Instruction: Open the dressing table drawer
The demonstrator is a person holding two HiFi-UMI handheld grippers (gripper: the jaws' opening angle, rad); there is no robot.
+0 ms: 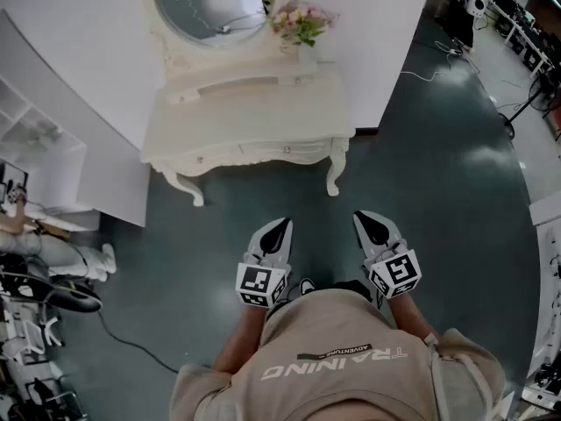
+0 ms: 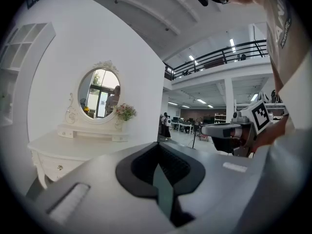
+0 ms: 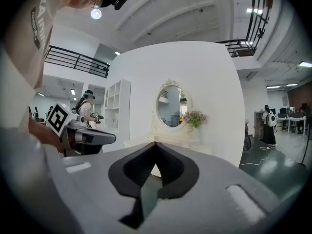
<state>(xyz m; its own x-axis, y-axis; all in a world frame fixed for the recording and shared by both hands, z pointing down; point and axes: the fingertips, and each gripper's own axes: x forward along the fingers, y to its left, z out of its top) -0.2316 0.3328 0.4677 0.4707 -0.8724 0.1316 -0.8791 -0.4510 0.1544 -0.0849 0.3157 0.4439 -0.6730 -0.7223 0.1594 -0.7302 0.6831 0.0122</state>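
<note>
both grippers hover low before the person, left gripper [image 1: 283, 224] and right gripper [image 1: 367, 219], jaws pressed together on nothing. straight ahead, well apart across the floor, stands the white dressing table [image 1: 245, 112] - its drawer [image 1: 250, 153] lies shut, running left to right along the front, seemingly nearer the left gripper.

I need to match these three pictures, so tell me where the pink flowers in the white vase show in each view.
Head view: the pink flowers in the white vase sit top centre, at the back right of the cream dressing table.
Left gripper view: left of centre, mid-height.
Right gripper view: right of centre, mid-height.
Shared landmark: the oval white-framed mirror, just left of the flowers in all three.
</note>
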